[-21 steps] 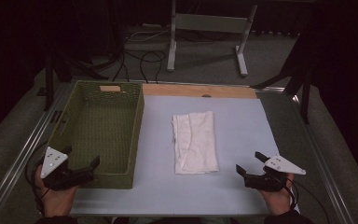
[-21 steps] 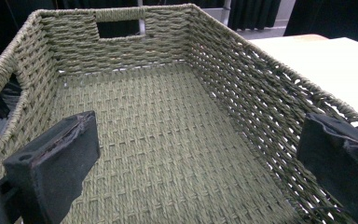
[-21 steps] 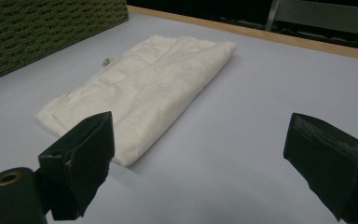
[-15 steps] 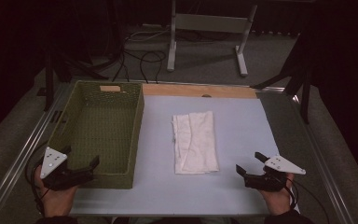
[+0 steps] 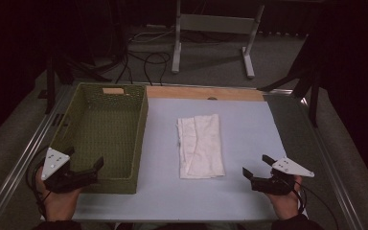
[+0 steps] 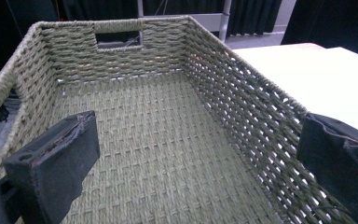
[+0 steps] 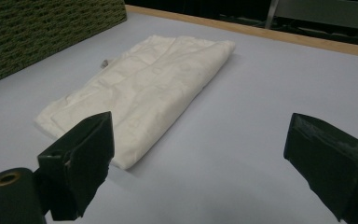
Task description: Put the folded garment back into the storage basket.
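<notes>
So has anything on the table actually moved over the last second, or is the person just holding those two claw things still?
Nothing has visibly changed. The left gripper stays open at the near end of the green basket, the right gripper stays open just right of the folded white cloth, and neither has taken hold of anything. Basket and cloth lie where they were on the table.

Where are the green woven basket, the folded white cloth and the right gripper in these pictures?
green woven basket (image 5: pixel 141 139): high view, on its right side wall.
folded white cloth (image 5: pixel 201 146): high view, on the middle of its top layer.
right gripper (image 5: pixel 257 165): high view, midway between its open fingertips.
</notes>
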Demonstrator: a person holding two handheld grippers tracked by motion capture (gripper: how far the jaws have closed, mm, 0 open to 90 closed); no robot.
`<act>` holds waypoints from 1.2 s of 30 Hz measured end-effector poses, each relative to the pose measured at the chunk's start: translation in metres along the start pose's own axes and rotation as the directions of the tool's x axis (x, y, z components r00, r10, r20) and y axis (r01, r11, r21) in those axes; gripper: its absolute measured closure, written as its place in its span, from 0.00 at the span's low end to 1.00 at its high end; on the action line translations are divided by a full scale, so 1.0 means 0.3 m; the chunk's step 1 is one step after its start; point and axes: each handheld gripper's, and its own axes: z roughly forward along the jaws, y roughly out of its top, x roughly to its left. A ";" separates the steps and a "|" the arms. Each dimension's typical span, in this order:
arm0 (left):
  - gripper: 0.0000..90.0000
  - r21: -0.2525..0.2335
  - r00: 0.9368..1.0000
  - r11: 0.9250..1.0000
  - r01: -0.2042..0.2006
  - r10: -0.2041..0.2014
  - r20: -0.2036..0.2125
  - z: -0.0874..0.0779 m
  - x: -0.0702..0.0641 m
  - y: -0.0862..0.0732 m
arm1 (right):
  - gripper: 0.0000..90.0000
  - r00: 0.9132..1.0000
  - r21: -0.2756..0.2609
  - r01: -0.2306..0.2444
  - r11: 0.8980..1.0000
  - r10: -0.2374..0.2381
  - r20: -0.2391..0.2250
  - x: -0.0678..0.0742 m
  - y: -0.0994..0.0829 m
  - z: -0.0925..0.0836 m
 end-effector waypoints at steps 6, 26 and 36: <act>0.00 -0.014 1.000 1.000 0.004 -0.004 0.025 0.008 -0.014 0.027 | 0.09 1.000 0.010 0.004 1.000 -0.004 0.000 0.003 0.011 0.011; 0.00 -0.016 0.994 0.999 -0.031 0.032 0.100 0.080 -0.104 0.095 | 0.09 1.000 0.039 0.011 0.999 -0.010 -0.012 0.002 0.059 0.039; 0.00 -0.020 0.991 0.999 -0.041 0.043 0.124 0.119 -0.156 0.133 | 0.09 0.999 0.046 0.016 0.999 -0.015 -0.029 0.013 0.094 0.071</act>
